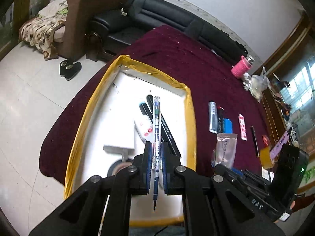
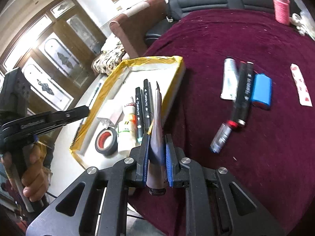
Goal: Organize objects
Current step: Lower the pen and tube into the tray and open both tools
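Note:
A white tray with a yellow taped rim [image 1: 94,102] [image 2: 126,63] lies on the maroon tablecloth. My left gripper [image 1: 157,147] is shut on a clear blue pen [image 1: 157,118] and holds it above the tray. My right gripper [image 2: 156,143] is shut on a flat silvery pouch [image 2: 156,122], held at the tray's near right edge. In the tray lie black markers [image 2: 146,100], a white tube [image 2: 128,125], a black tape roll [image 2: 105,140] and a white box [image 2: 112,114]. The left gripper also shows in the right wrist view [image 2: 86,109], its jaws hidden.
On the cloth right of the tray lie a silver tube [image 2: 228,78], black markers [image 2: 243,90], a blue block [image 2: 261,91], a pink-patterned tube [image 2: 301,84] and a small silver cylinder [image 2: 221,137]. A pink cup [image 2: 280,7] stands far back. A sofa and armchair stand behind the table.

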